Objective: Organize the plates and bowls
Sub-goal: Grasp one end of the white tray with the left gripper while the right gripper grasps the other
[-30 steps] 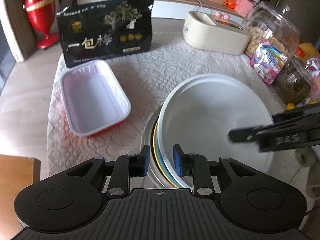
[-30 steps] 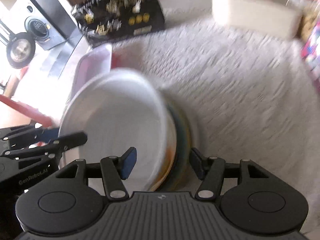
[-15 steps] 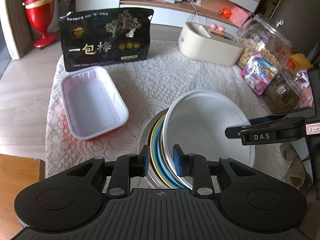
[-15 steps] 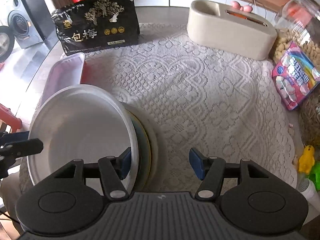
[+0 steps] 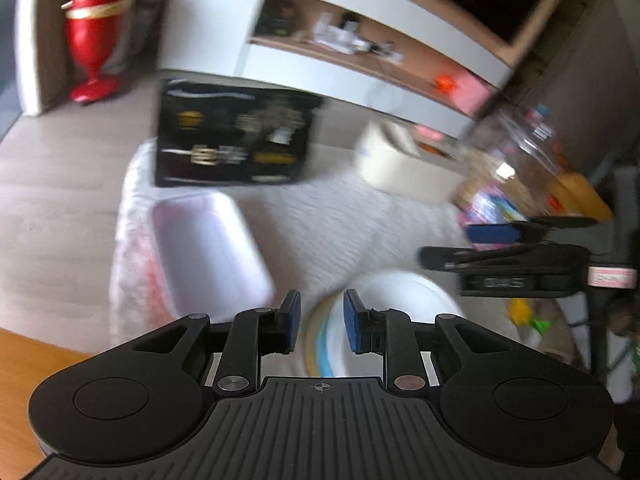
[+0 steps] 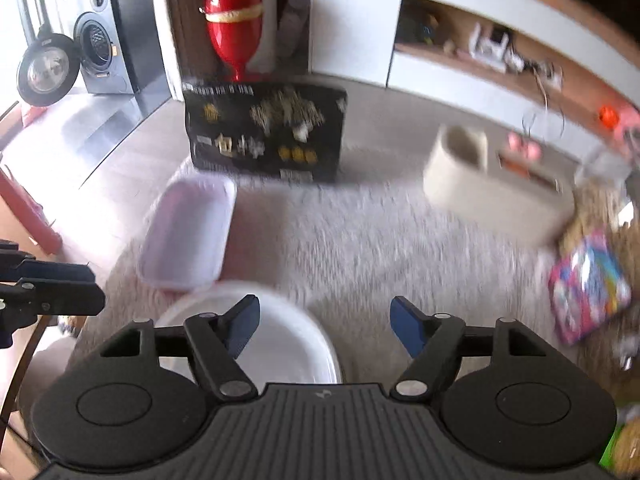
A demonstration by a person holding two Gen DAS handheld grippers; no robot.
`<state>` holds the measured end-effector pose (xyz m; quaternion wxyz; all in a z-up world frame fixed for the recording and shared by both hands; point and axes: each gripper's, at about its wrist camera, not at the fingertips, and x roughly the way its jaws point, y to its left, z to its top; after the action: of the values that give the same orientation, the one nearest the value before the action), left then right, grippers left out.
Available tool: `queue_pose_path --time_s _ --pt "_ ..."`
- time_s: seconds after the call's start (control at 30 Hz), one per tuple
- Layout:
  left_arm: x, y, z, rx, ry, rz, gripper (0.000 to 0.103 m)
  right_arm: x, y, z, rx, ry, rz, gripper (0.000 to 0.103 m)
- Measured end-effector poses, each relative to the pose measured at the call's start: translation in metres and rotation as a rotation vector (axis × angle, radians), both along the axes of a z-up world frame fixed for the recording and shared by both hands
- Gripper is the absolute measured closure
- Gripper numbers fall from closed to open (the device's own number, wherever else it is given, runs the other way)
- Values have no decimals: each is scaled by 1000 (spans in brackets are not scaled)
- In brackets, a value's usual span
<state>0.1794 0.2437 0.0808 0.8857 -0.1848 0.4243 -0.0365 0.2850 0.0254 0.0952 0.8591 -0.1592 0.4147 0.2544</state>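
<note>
White lace cloth (image 6: 360, 240) covers the surface, and both views are smeared with motion blur. At the bottom centre of the left wrist view sits the stack of plates and bowls (image 5: 384, 320), a white dish on top with yellow and blue rims showing at its left edge; in the right wrist view the same stack shows as a white dish at lower centre-left.

The left gripper (image 5: 318, 322) has its jaws narrow and closing. The stack's coloured rims show through the gap between its blue pads, but the blur hides whether the pads touch anything.

The right gripper (image 6: 324, 328) has its jaws wide and opening; its left finger is over the white dish, its right one over bare cloth, with no pad pressing on anything.

A white rectangular tray (image 5: 208, 248) lies on the cloth left of centre in both views, just beside the stack. Behind it a black snack bag (image 6: 266, 132) stands upright, with a cream container (image 6: 488, 188) to its right. A red vase (image 6: 234, 20) stands on the floor beyond.
</note>
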Motion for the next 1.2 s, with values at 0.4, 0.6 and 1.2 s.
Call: queue_pose_path --time_s 0.4,0.6,1.2 --pt "60 94 -101 44 270 274 77 79 109 -51 -65 259 6 30" --pt "75 93 -124 88 330 240 77 96 150 -103 -186 433 50 31" --pt "76 110 -137 -127 323 205 78 102 169 -125 -129 513 87 63"
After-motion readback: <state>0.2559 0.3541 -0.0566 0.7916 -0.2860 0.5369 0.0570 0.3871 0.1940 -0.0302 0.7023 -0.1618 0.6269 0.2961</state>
